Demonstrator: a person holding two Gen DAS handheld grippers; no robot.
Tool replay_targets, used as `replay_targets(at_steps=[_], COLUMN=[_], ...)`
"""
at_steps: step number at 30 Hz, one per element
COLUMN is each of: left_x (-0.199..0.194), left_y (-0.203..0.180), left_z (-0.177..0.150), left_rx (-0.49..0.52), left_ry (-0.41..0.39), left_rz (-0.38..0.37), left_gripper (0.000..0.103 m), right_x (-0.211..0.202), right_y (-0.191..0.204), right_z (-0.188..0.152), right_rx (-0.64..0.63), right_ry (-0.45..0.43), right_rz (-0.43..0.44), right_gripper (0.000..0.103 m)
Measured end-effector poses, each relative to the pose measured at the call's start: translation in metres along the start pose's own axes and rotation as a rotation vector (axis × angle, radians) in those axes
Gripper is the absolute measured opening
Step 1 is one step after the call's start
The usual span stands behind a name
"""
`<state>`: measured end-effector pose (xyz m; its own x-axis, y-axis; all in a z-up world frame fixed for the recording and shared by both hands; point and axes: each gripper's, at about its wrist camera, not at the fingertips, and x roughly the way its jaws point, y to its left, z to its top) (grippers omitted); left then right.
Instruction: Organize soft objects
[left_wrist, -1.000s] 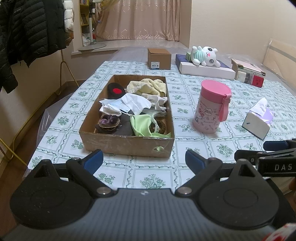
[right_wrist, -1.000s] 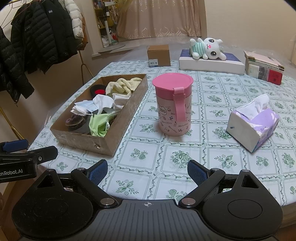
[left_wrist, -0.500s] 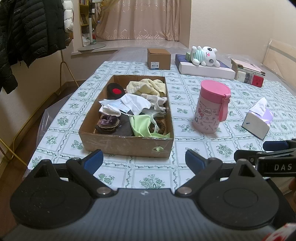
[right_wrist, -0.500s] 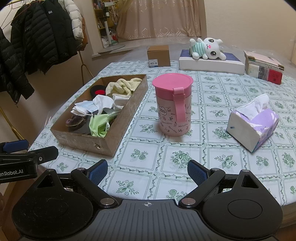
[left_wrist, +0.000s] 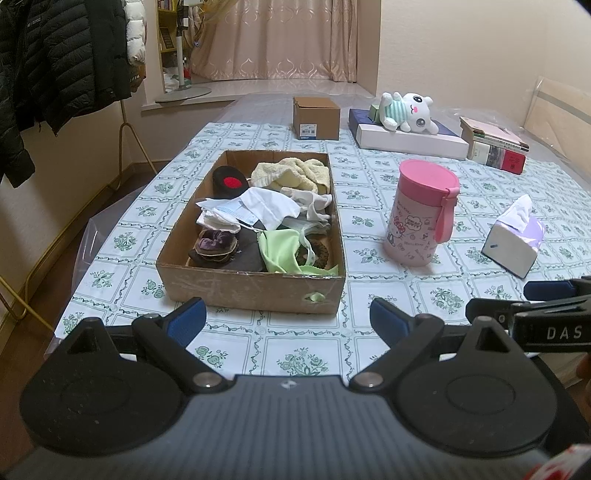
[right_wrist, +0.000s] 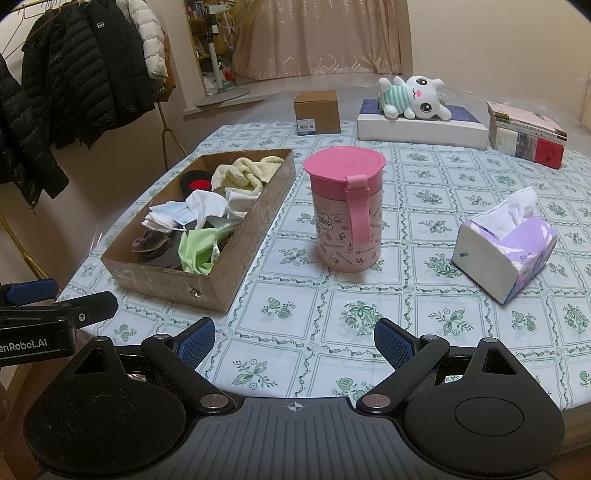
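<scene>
The left gripper (left_wrist: 287, 319) hangs over the near edge of the tabletop (left_wrist: 306, 354) with its blue-padded fingers spread wide and nothing between them. The right gripper (right_wrist: 294, 341) is spread just as wide and equally empty, hovering above the patterned cloth beside it.

Directly ahead of the left gripper sits the cardboard box (left_wrist: 251, 286), the landmark here. Inside it lie the soft things in a loose heap: a light green cloth (left_wrist: 282, 251) at the near right corner, with a bit poking through a hole in the front wall, a dark purple scrunchie (left_wrist: 216, 240) at the near left, white cloths (left_wrist: 266, 206) in the middle, a pale yellow towel (left_wrist: 291, 173) at the far right, and a black item with a red spot (left_wrist: 229, 181) at the far left.

To the right of the box stands a pink lidded cup (right_wrist: 345, 210), apart from it. Farther right of the box is a tissue pack (right_wrist: 504, 249). Beyond the box, at the far edge, are a small brown carton (left_wrist: 316, 118), a plush rabbit (right_wrist: 413, 98) lying on a flat white box (right_wrist: 421, 129), and stacked books (right_wrist: 526, 134).
</scene>
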<state>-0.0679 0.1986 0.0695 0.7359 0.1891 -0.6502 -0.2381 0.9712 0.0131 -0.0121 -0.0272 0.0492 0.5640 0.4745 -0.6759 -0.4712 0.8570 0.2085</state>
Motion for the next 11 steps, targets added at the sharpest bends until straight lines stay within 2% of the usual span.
replay_targets(at_steps=[11], left_x=[-0.0015], left_y=[-0.0018], left_z=[0.0003], left_rx=[0.002], left_ry=[-0.009], left_rz=[0.012], left_gripper=[0.095], right_x=[-0.0003], right_y=[0.0005], right_z=[-0.0002], right_rx=[0.0], right_ry=[0.0], right_rz=[0.0], right_gripper=[0.093])
